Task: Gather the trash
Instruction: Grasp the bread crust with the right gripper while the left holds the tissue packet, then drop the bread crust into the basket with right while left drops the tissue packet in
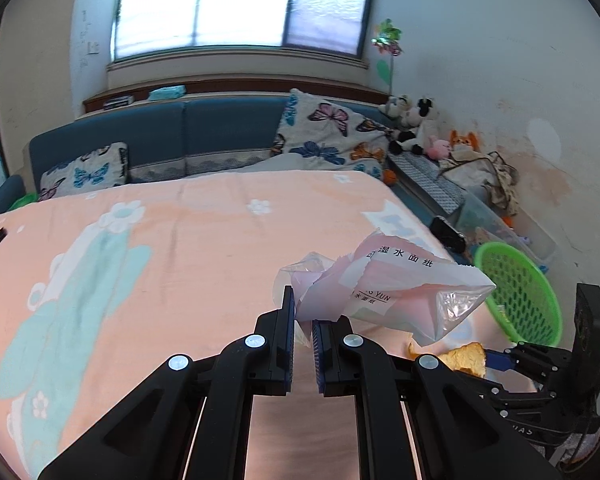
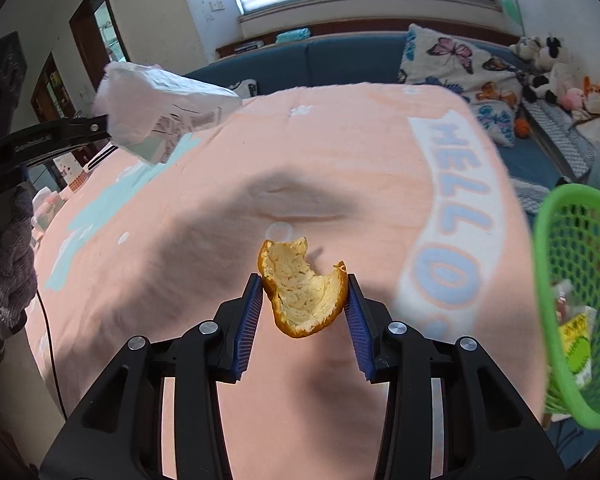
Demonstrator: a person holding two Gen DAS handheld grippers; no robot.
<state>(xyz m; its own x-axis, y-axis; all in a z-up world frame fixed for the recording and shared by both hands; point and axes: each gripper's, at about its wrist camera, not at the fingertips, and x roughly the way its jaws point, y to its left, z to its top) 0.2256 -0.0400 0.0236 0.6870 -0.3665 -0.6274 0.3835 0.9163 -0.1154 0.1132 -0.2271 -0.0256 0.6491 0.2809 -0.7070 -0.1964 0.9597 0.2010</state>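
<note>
My left gripper [image 1: 303,312] is shut on a crumpled pink and white tissue wrapper [image 1: 384,288] and holds it above the peach blanket [image 1: 180,240]. The wrapper also shows at the upper left of the right wrist view [image 2: 160,100]. My right gripper [image 2: 304,300] is shut on an orange peel [image 2: 304,292], lifted above the blanket [image 2: 340,152]; the peel also shows in the left wrist view [image 1: 466,356]. A green mesh basket [image 2: 568,280] stands to the right with a green and yellow carton [image 2: 578,352] inside. The basket also shows in the left wrist view [image 1: 520,292].
A blue sofa [image 1: 204,132] with butterfly pillows [image 1: 328,132] lies beyond the blanket. Plush toys [image 1: 416,124] and a clear storage box [image 1: 496,216] sit along the right wall. A grey cloth [image 2: 4,256] and a cable [image 2: 52,344] hang at the left edge.
</note>
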